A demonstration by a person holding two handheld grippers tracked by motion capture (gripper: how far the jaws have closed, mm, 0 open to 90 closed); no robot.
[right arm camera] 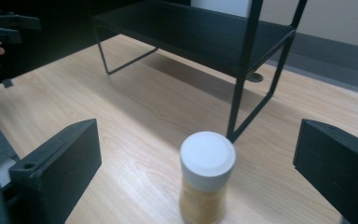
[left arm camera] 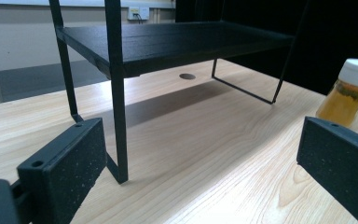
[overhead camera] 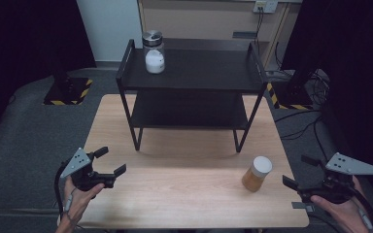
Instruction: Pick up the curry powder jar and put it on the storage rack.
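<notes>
One amber-filled jar with a white screw cap point(overhead camera: 257, 173) is standing upright at the near right of the pale wooden table point(overhead camera: 184, 194), just right of the black two-tier metal shelf rack point(overhead camera: 192, 73). It is being framed by the right gripper point(overhead camera: 307, 173), whose jaws are being held wide apart with nothing between them. An approach is judged to be under way; closing in around the jar body is called for next. The left gripper point(overhead camera: 111, 161), equally spread and empty, is being kept at the near left. A glass jar with a metal lid point(overhead camera: 153, 51) is sitting on the rack's top tier; its white contents are hard to identify.

Black shelf rack point(overhead camera: 192, 77); white-filled glass jar point(overhead camera: 154, 52)
</notes>
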